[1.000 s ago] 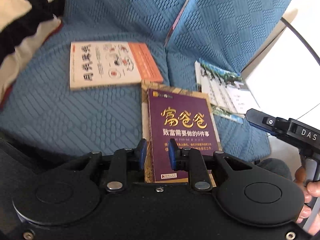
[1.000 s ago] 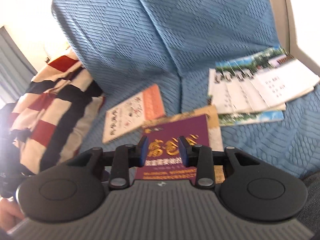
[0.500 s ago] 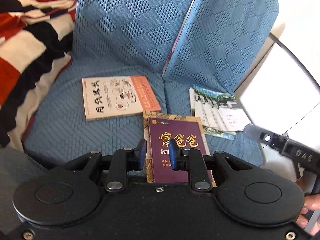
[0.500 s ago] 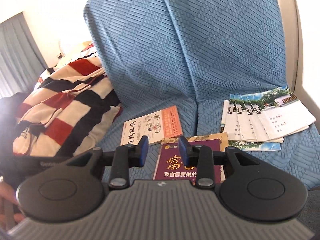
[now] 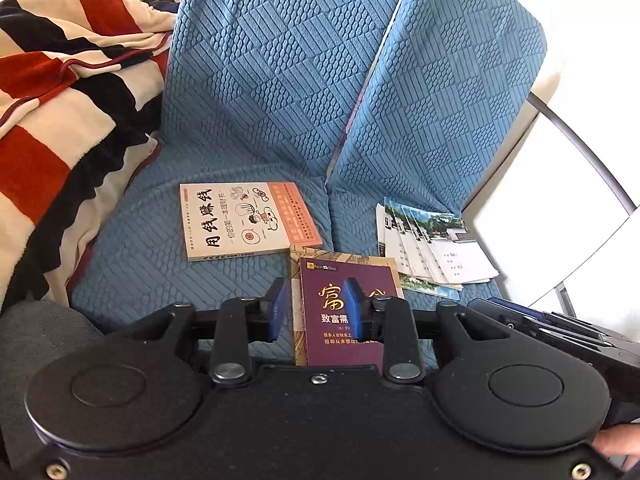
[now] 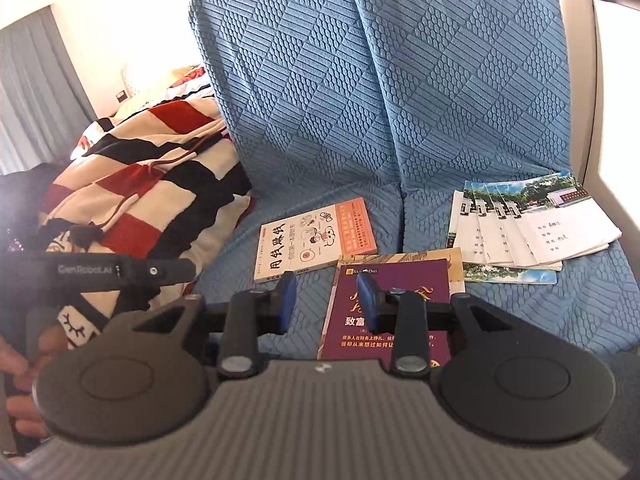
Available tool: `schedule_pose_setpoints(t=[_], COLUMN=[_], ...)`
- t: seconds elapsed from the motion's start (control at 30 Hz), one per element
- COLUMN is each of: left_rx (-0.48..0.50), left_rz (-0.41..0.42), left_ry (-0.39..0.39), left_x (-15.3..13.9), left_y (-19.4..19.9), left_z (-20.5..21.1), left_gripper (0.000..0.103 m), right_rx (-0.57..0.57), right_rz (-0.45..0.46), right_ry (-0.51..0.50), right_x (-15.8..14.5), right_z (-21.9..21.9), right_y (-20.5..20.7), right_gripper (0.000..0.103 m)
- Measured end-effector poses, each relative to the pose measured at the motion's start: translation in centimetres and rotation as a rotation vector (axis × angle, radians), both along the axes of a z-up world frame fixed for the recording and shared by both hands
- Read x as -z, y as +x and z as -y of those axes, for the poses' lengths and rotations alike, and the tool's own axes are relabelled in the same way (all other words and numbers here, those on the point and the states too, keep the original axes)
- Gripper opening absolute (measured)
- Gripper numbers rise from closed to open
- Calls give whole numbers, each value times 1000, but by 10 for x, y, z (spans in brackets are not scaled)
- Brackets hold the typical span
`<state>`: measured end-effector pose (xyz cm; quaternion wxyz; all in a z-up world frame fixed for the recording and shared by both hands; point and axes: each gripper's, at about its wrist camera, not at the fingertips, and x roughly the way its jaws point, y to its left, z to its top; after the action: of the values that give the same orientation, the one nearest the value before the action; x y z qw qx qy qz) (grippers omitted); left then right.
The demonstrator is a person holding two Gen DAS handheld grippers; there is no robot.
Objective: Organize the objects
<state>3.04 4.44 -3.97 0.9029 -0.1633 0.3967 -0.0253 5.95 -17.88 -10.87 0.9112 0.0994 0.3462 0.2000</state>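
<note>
Nearest the left wrist camera, the left gripper [image 5: 314,306] hangs above the front edge of the sofa seat [image 5: 160,264], its blue pads [image 5: 277,308] apart and the jaws opening, with nothing between them. Just beyond its tips, at 12 o'clock, lies the purple book [image 5: 340,340], flat on the seat and stacked on a tan-covered book [image 5: 298,320] whose edges show along its left and top sides. At 3 o'clock the right gripper [image 5: 560,328] enters that view from the side, a fingertip of the person's hand [image 5: 616,442] showing below it.

In the right wrist view, the right gripper [image 6: 327,306] is likewise parted and empty, hovering over the purple book [image 6: 408,292], which sits at 1 o'clock from the tips. At 9 o'clock the left gripper [image 6: 160,272] reaches in, held by a hand [image 6: 24,364] at the frame's lower left.

Farther out, at 11 o'clock, a white and orange book [image 6: 316,240] rests face up on the left cushion, apart from the purple one. At 2 o'clock a fanned stack of booklets [image 6: 532,232] lies on the right cushion, its near corner just beside the tan book. At 10 o'clock a red, white and black striped blanket [image 6: 160,176] is heaped against the sofa's left end. Beyond everything rises the blue textured backrest [image 6: 380,80].
</note>
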Motion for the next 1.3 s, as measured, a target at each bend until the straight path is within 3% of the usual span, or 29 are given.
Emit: schedule_pose_setpoints(t=[0.17,0.27,0.33,0.4,0.5,0.63,1.13,1.3], left_rx=[-15,-17,-24,-26,-25,-39,-86,-120], left_rz=[6,8,15,47,79,75,23,-6], left_ry=[1,5,11,15,33,85,40,-7], left_x=[1,1,1,0,0,3,34,53], left_y=[0,3,4,5,8,15,50,67], left_z=[-6,-9,-11,-14,-16,-18,-51,-64], left_gripper=[41,53,67,89,102,102,103,102], right_rx=[17,28,38,49,56,56,4,2], right_rz=[4,1,-3,-15,-27,-21,-82,-120], right_ry=[-34,-34,-21,-15,-24,-41,-62,-57], right_x=[1,3,6,9,13,16,33,46], right_z=[-4,-4,-4,-3,-6,-13,-43,-49], right_y=[3,6,10,16,24,32,67,85], right_gripper=[40,57,88,100,103,103,103,103])
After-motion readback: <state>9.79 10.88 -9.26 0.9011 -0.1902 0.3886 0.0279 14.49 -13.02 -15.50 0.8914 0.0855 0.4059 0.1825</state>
